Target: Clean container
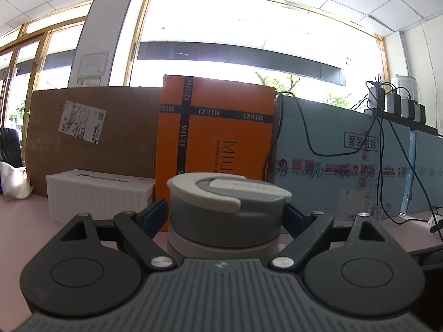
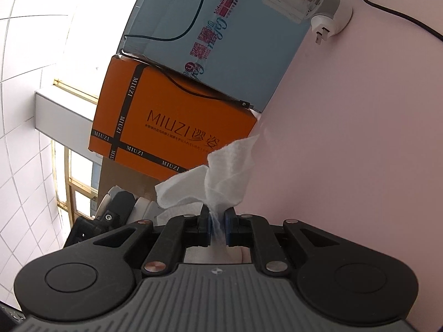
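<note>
A grey container [image 1: 225,215] with a grey-and-white lid stands upright between the fingers of my left gripper [image 1: 225,215], which is shut on its body above the pink table [image 1: 27,221]. My right gripper [image 2: 217,225] is rolled sideways and shut on a crumpled white cloth [image 2: 221,174], which sticks out past its blue pads [image 2: 229,225]. At the left of the right wrist view, part of the left gripper and the container [image 2: 138,207] show, close beside the cloth.
A brown cardboard box [image 1: 94,135], an orange MIUZI box [image 1: 218,127] and a light blue carton [image 1: 346,160] line the table's back. A white box [image 1: 97,196] stands at the left. Black cables [image 1: 387,138] hang at the right. A white plug adapter [image 2: 329,8] lies on the table.
</note>
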A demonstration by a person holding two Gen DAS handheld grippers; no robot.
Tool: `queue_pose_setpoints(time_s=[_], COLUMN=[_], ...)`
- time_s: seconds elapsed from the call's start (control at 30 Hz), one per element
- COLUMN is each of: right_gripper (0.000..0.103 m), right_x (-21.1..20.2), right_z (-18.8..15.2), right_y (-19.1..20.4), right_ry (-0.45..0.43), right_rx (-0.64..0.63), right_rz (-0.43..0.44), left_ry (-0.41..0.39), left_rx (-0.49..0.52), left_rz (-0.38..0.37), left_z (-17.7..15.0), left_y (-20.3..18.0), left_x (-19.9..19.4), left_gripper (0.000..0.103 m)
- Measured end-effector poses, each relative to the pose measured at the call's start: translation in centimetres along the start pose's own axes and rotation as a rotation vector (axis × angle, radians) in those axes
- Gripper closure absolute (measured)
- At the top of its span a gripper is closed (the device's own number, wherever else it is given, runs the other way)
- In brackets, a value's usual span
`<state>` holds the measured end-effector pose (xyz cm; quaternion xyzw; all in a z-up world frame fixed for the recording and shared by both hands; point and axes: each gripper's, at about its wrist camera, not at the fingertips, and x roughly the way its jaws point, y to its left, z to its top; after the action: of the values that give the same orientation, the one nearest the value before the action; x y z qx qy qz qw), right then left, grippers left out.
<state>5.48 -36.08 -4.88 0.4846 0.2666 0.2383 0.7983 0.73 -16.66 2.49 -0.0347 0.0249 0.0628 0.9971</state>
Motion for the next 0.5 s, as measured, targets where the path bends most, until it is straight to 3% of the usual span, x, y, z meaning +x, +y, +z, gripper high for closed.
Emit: queue_pose_setpoints(time_s=[0.13, 0.5], right_gripper=[0.094, 0.094], right_x=[0.0, -0.1], right_z=[0.0, 0.0], right_y=[0.0, 0.0], right_ry=[0.001, 0.005], right_rx=[0.002, 0.008], right_rz=[0.001, 0.019], left_ry=[0.010, 0.080], left_rx=[0.033, 0.072], left_rz=[-0.023, -0.354], left_z=[0.2, 1.4], left_y=[0.2, 4.7], left_x=[-0.1, 1.3], left_gripper=[0.024, 0.024])
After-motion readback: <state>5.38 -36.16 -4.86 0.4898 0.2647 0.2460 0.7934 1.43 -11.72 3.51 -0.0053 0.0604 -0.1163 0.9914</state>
